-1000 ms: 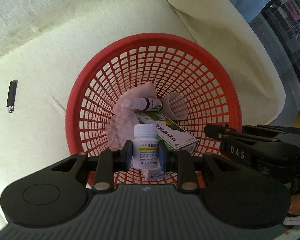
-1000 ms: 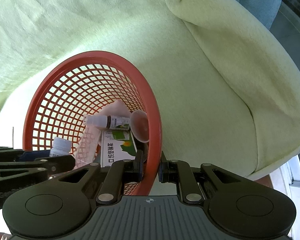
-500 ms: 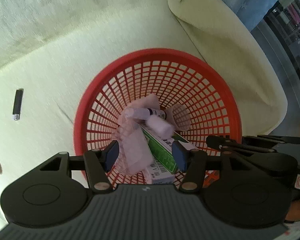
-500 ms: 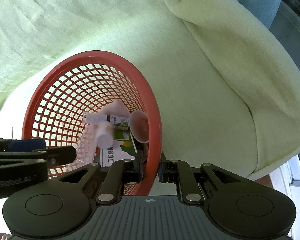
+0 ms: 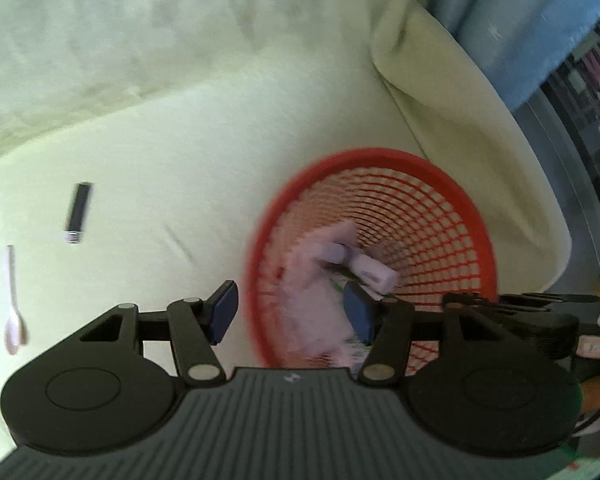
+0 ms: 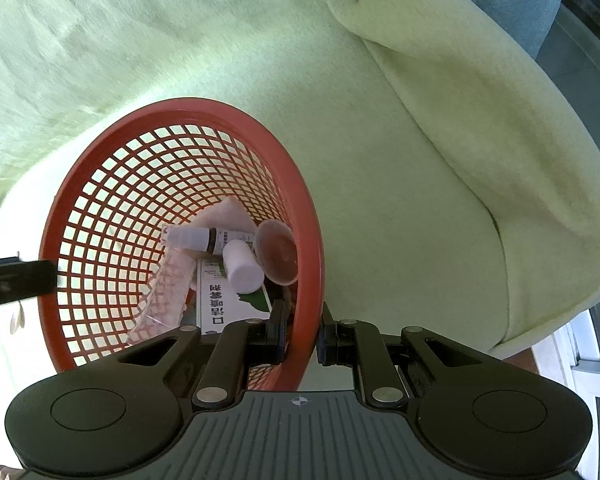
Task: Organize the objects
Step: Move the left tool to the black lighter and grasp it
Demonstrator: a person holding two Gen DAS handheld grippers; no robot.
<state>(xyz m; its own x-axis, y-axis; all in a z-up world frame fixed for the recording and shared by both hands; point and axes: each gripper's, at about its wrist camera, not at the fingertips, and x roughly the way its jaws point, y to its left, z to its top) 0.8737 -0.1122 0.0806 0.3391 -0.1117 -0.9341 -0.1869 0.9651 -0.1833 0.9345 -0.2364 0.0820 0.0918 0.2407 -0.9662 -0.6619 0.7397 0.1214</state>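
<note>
Left tool [image 5: 290, 312] wide open, empty; right tool [image 6: 301, 336] clamping red basket [image 6: 308, 240] rim

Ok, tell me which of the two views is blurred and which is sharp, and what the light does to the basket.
Left wrist view: motion-smeared, the red basket and its contents streaked, though the left gripper stays crisp. Right wrist view: sharp; the label on the medicine box shows clearly, and light shines through the basket mesh. Both bend at the edges, fisheye.

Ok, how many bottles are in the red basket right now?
2. A small dropper bottle lies on its side near the middle of the red basket. A white pill bottle lies just beside it, on the green and white box. Others could be hidden under the pile.
</note>
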